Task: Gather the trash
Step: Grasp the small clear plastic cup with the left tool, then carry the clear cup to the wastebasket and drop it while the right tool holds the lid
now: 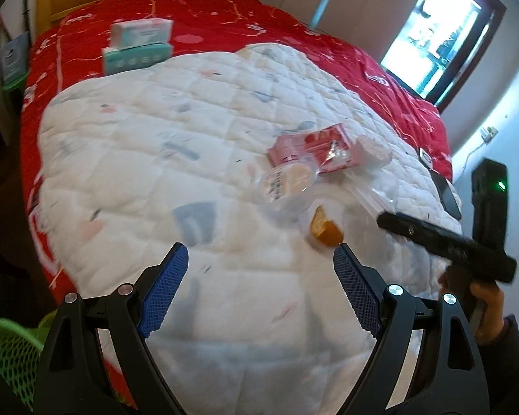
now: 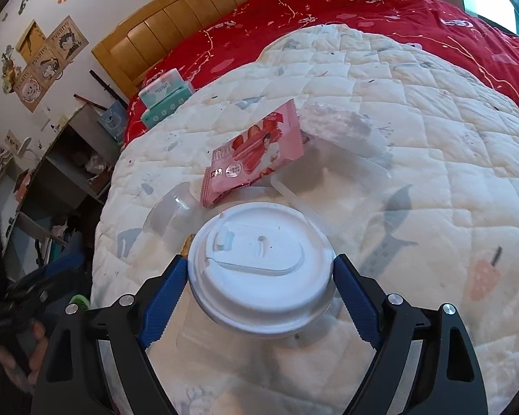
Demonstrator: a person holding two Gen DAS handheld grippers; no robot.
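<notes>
Trash lies scattered on the white quilt [image 1: 155, 159] spread over the red bedcover [image 1: 225, 10]: your right gripper [image 2: 261, 271] has its blue pads pressed against both sides of a cup with a white lid [image 2: 259, 259], so its jaws are clamped on that cup, and the lid hides the cup body from you almost entirely. Just beyond the lid you can see a pink snack wrapper [image 2: 256, 152], with one corner tucked behind the lid's rim, and a clear plastic cup [image 2: 171, 212] to its left, partly cut off by the lid. A clear plastic bag [image 2: 346, 128] lies beside the wrapper, hard to trace against the quilt. From your left wrist camera everything is blurred; your left gripper [image 1: 261, 261] hangs over the quilt with its jaws wide apart and nothing between them. An orange scrap [image 1: 323, 230] sits right at the tip of one blue pad, and you cannot tell whether they touch. The wrapper and a round clear lid [image 1: 287, 180] lie farther off there, overlapping. A green mesh basket [image 1: 10, 356] shows only as a slice at the lower left corner, behind the gripper frame. Two tissue packs [image 1: 140, 45] are stacked near the wooden headboard [image 2: 190, 17].
</notes>
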